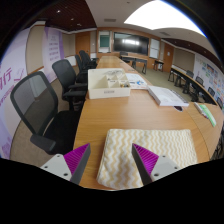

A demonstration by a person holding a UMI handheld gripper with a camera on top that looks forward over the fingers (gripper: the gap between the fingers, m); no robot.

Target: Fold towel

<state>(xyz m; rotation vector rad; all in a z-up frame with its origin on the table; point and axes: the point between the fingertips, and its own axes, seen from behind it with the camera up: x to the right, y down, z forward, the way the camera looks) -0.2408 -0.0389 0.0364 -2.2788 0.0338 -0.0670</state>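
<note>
- Your gripper [112, 160]: two fingers with magenta pads [78, 157], standing wide apart and gripping nothing; you hold them just above the near edge of the table.
- Cream towel with a pale zigzag weave [148, 147]: lies flat on the table at your 12 o'clock, just ahead of the fingers. Its near edge runs between the two pads, and the cloth reaches further toward 1 o'clock than toward 11. You cannot tell whether either pad touches it.
- Long wooden conference table [105, 115]: runs away from you at 12 o'clock, carrying the towel at its near end.
- Shallow white box holding papers [106, 84]: on the table beyond the towel, at 12 o'clock, well apart from it.
- White stack of paper [166, 96]: on the table at 1 o'clock, beyond the towel.
- Black mesh-backed office chairs [40, 105]: lined along the table's side from 9 to 11 o'clock.
- Dark wall screen [127, 43]: far end of the room, 12 o'clock.
</note>
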